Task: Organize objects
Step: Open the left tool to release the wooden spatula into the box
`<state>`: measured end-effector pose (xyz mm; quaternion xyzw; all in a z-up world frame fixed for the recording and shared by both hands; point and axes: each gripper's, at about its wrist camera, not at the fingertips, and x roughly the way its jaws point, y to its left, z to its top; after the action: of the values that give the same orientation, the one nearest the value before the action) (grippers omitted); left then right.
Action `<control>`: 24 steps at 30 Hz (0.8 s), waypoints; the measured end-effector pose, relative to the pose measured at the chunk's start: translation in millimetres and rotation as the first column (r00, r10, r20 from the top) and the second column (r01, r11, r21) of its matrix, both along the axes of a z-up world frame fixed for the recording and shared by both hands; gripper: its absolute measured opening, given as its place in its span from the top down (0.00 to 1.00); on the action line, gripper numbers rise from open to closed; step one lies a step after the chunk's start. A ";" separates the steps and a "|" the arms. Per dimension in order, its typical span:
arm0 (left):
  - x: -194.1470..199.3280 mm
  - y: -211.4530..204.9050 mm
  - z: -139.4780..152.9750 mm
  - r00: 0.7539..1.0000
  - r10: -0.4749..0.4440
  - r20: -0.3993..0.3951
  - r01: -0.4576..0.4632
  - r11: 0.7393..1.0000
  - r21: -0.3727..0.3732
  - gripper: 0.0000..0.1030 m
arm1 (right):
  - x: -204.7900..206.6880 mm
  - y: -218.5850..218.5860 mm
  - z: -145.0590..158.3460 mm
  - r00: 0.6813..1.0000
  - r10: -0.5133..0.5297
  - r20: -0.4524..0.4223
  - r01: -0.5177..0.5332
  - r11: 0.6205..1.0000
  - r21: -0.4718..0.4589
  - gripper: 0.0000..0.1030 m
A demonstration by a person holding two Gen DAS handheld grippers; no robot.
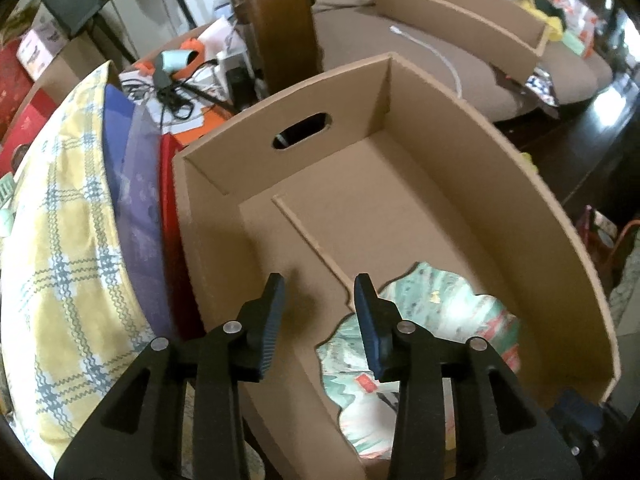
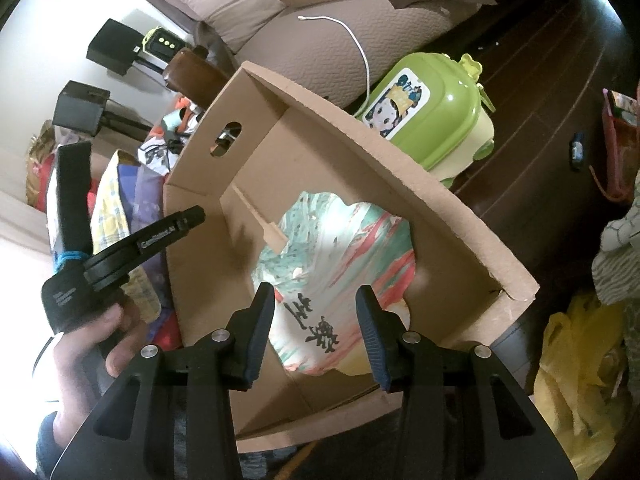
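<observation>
We see a colourful scallop-edged packet [image 2: 336, 276] lying flat inside the open cardboard box [image 1: 520, 184]. Above the box, our left gripper [image 1: 320, 320] and right gripper [image 2: 316, 328] hang, jaws apart, empty.

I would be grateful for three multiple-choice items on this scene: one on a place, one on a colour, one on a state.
1. Where does the colourful packet lie?
A. inside the cardboard box
B. on the sofa
C. on the floor

2. What colour is the lid of the container with the cartoon sticker beside the box?
A. red
B. green
C. blue

3. How does the left gripper stand?
A. shut on the packet
B. shut on the box wall
C. open, holding nothing

Answers:
1 A, the packet rests on the box floor, walls around it.
2 B, the lid is bright green.
3 C, a clear gap shows between its pads, nothing in it.
</observation>
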<state>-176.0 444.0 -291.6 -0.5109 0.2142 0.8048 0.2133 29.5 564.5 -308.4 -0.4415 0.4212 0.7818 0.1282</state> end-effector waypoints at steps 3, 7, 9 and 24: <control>6.9 3.5 5.4 0.999 -0.037 -0.016 0.037 0.999 0.017 0.67 | 0.6 0.4 1.0 1.000 -0.003 0.002 0.003 1.000 0.008 0.57; 11.3 4.9 10.8 0.998 -0.060 -0.013 0.061 0.997 0.045 0.66 | 0.9 0.3 2.2 1.000 -0.005 0.000 0.005 1.000 0.018 0.57; 12.4 5.3 12.8 0.998 -0.070 -0.004 0.070 0.996 0.059 0.66 | 0.7 -0.3 2.7 1.000 -0.003 0.000 0.003 1.000 0.022 0.57; 22.7 -1.7 46.3 0.990 -0.130 -0.050 0.134 0.986 0.099 0.65 | 1.5 3.6 8.1 0.999 -0.027 -0.017 0.028 0.999 0.041 0.57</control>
<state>-153.3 442.3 -245.2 -0.4664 0.2107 0.8097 0.2872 31.1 568.1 -300.3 -0.4263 0.4119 0.7922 0.1447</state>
